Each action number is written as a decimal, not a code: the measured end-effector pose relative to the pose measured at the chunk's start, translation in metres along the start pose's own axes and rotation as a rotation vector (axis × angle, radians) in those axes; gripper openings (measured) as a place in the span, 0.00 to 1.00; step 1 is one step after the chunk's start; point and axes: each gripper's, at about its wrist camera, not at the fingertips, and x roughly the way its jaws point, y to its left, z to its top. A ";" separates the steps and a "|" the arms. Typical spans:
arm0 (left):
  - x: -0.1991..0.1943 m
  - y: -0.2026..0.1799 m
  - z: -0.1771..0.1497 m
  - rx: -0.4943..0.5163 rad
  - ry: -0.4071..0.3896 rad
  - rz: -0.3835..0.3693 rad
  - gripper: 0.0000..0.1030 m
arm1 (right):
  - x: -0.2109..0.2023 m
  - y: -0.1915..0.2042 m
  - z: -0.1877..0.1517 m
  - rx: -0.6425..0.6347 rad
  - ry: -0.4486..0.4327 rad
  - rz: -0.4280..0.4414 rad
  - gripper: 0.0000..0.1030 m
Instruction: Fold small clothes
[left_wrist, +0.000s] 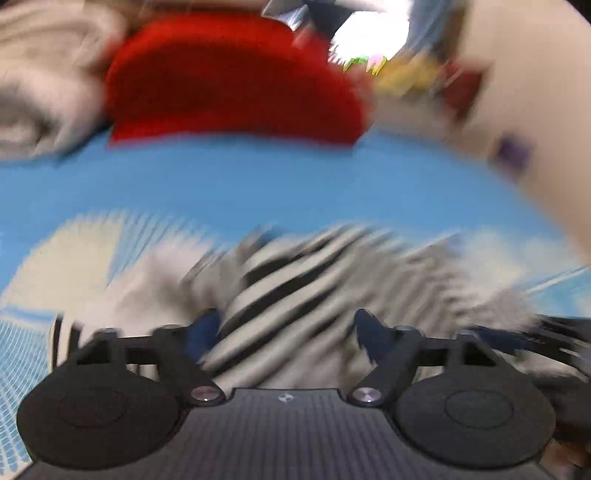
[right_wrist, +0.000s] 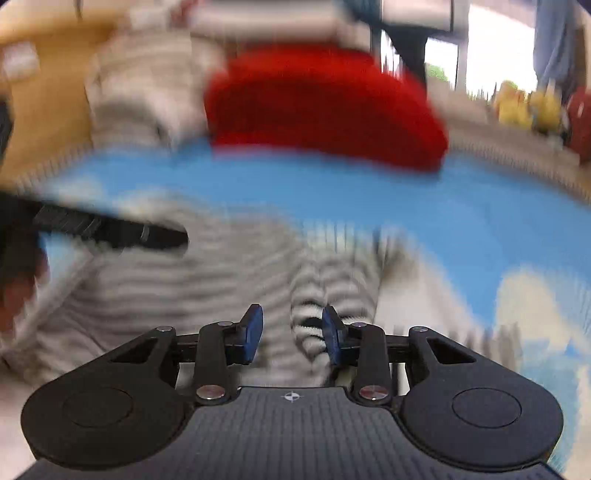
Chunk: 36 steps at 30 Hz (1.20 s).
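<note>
Both views smeared. The striped garment (left_wrist: 295, 291) lies directly under and ahead of both our grippers on the blue sheet (left_wrist: 258, 177).

Our left gripper (left_wrist: 288, 332) stands wide, unclenched, cloth between its jaws. Our right gripper (right_wrist: 291, 332) stands narrower, straddling a fold (right_wrist: 314, 325); we cannot tell if it pinches.

Both views are smeared by motion blur. The striped garment (left_wrist: 280, 280) is blurred, its outline lost. Behind the red cloth (right_wrist: 321, 107), the yellow objects (right_wrist: 524, 105) cannot be identified.
</note>
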 end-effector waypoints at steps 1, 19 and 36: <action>0.019 0.013 -0.001 -0.028 0.057 0.060 0.76 | 0.015 0.001 -0.013 -0.026 0.045 -0.001 0.36; 0.023 0.037 0.015 -0.079 -0.011 0.227 0.94 | 0.088 -0.082 0.026 0.259 0.068 -0.203 0.11; -0.070 -0.036 -0.074 0.271 -0.017 0.192 1.00 | -0.031 0.063 -0.063 -0.309 -0.031 0.013 0.47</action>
